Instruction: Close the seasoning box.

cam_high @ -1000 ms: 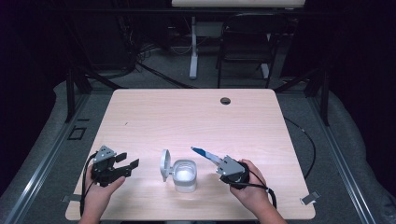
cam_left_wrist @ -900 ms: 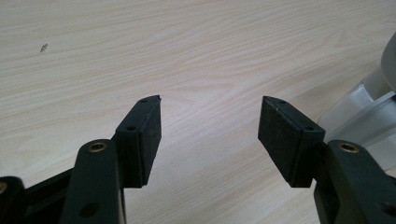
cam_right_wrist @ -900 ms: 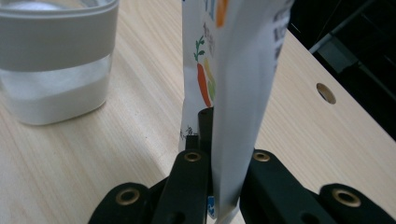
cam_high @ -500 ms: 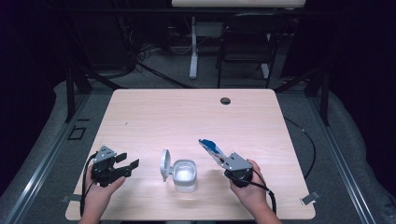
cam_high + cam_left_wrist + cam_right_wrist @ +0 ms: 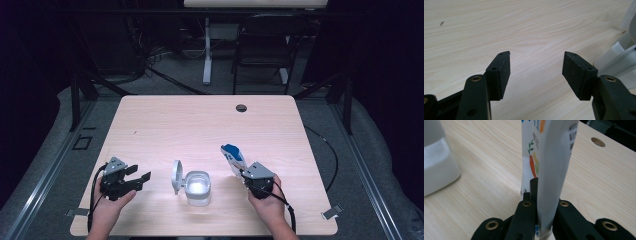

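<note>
**Inspector A:** We take the white translucent plastic container [image 5: 198, 187], with its round hinged lid standing open on its left side, as our landmark on the pale wooden bench [image 5: 210, 125]. What do we record for the right gripper [image 5: 239, 169]?

**Inspector B:** We find its fingers [image 5: 524, 215] closed tight on the lower end of a slim white sachet with a blue top and printed vegetables [image 5: 233, 156]. The sachet sits just right of the container, apart from it, and clear of the bench.

**Inspector A:** And its long axis?

**Inspector B:** It runs straight out from the fingers, up and away from the person, leaning slightly left toward the container. The blue end is the free one. We judge the coming move turns on swinging that end leftward over the container's open mouth.

**Inspector A:** The left gripper [image 5: 140, 177]?

**Inspector B:** Its fingers [image 5: 501, 72] stand wide apart with nothing between them, low over the bench, left of the container and pointing at it. Both hands are near; the right alone carries the sachet.
</note>
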